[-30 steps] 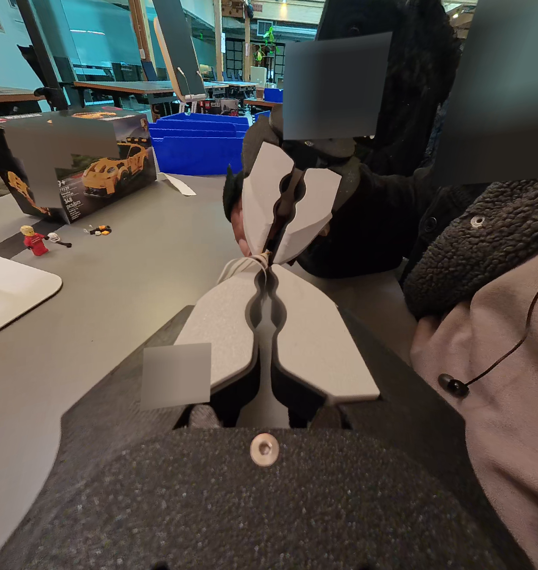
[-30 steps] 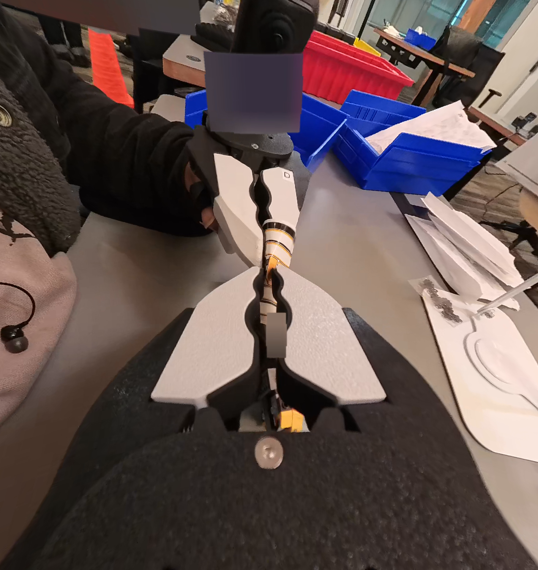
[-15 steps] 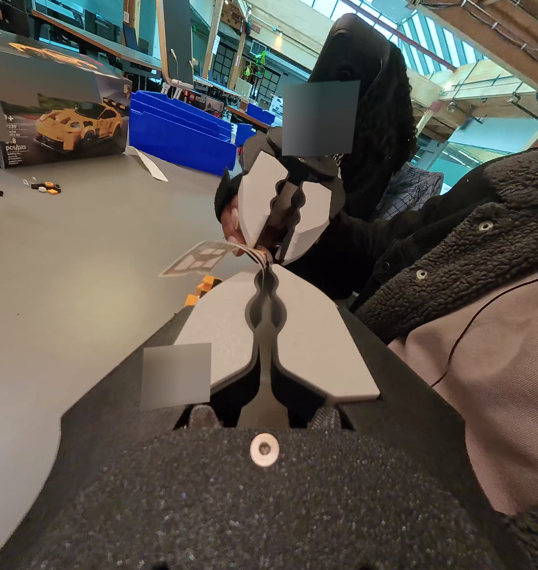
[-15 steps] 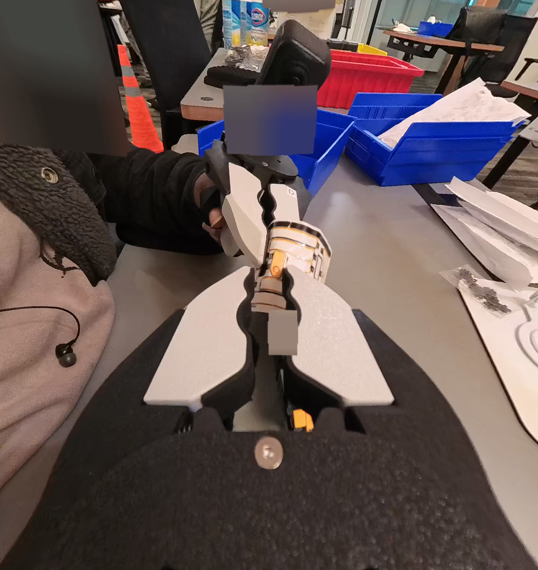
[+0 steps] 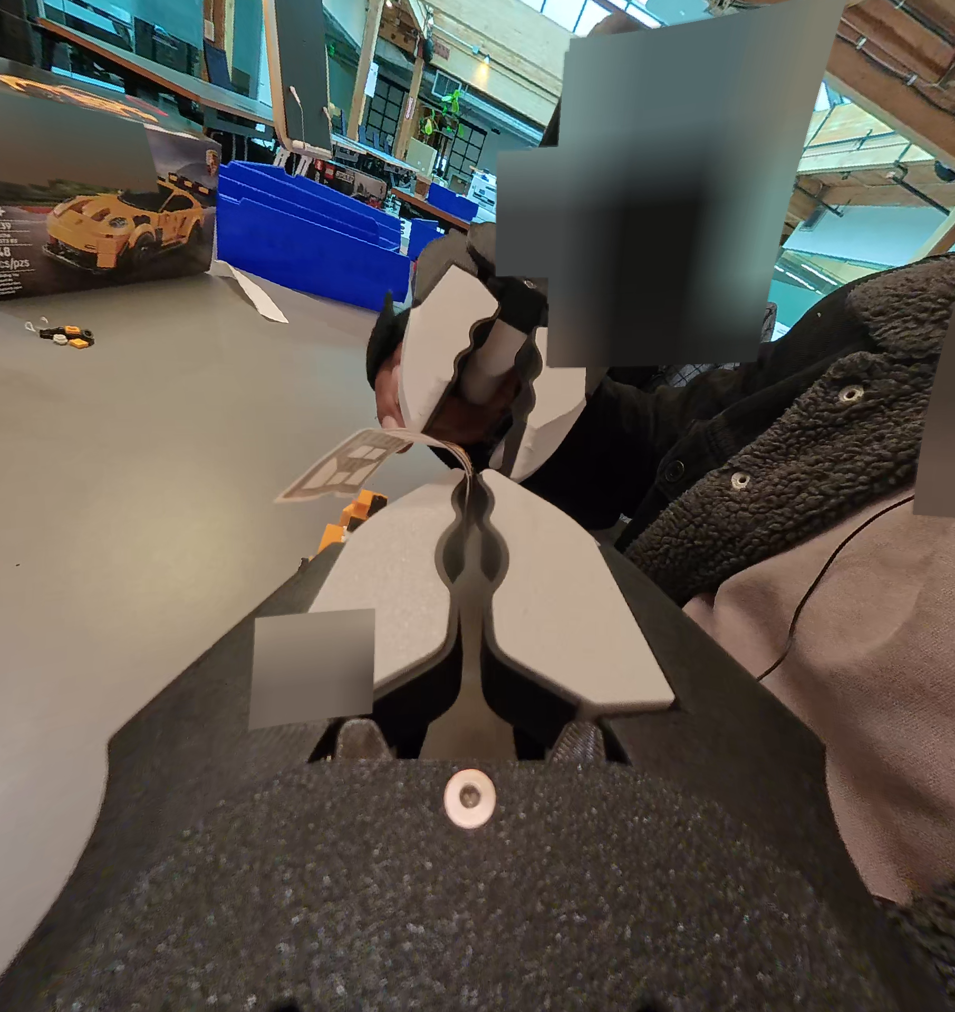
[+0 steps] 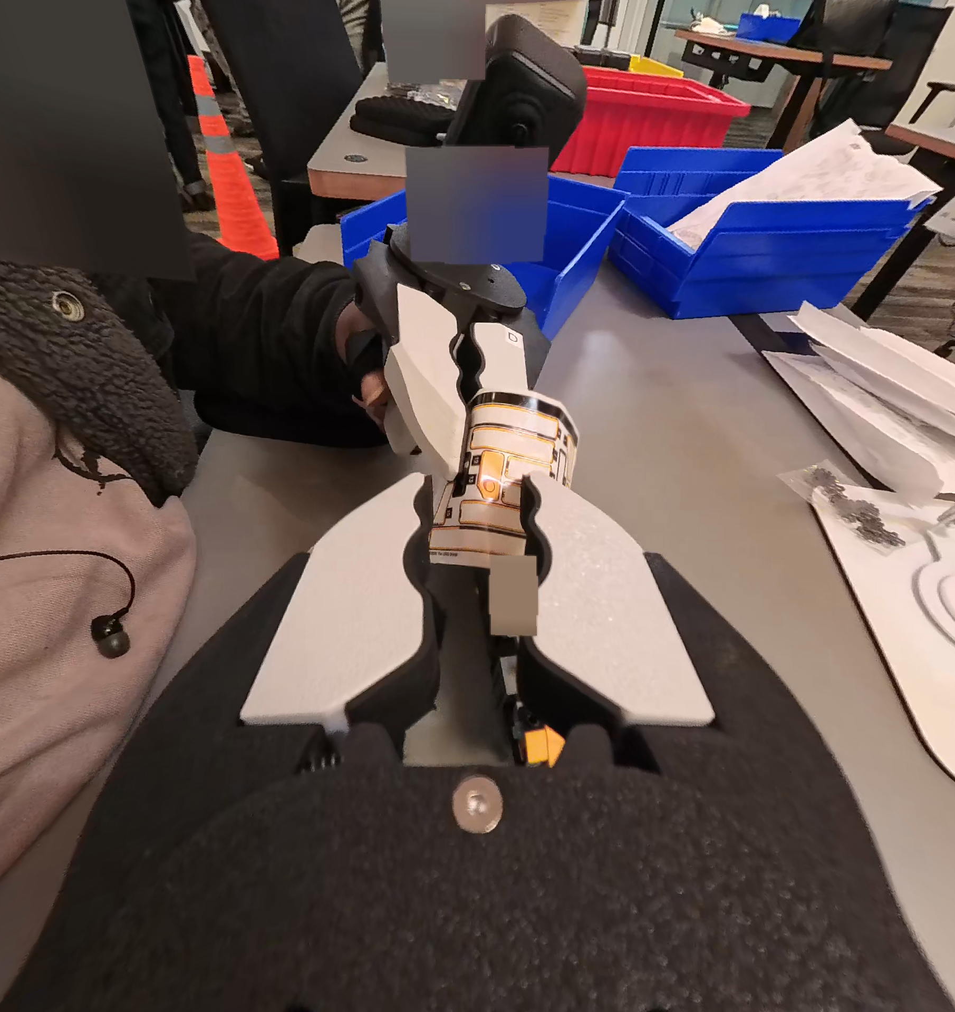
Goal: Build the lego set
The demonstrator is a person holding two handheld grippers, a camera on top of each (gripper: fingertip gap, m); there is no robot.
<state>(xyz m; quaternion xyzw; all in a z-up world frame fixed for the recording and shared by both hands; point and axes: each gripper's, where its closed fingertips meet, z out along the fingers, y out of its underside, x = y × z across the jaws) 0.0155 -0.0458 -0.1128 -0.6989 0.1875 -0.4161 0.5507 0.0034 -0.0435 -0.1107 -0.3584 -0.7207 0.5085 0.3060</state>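
Note:
My left gripper (image 5: 472, 479) is shut on the edge of a sticker sheet (image 5: 349, 465), which curls out to the left above the grey table. In the right wrist view the sheet (image 6: 513, 438) shows white with orange and black outlines. It lies curved between the spread fingers of my right gripper (image 6: 475, 487), which is open. The left gripper (image 6: 436, 460) pinches the sheet's far end there. In the left wrist view the right gripper (image 5: 458, 443) faces me with its jaws apart. An orange and black lego assembly (image 5: 354, 515) lies on the table below the grippers.
A lego box (image 5: 108, 219) with a yellow car picture and blue bins (image 5: 299, 235) stand at the back. Small loose parts (image 5: 67, 334) lie near the box. Blue bins (image 6: 765, 246), paper bags (image 6: 875, 383), a bag of black parts (image 6: 853, 504) and a white tray (image 6: 930, 602) are on the right. Both grippers' tips are close together, under 4 cm apart.
My right gripper has opened and let go of the sticker sheet. The sheet has uncurled wider while the left gripper still pinches its edge. Both grippers have tilted upward.

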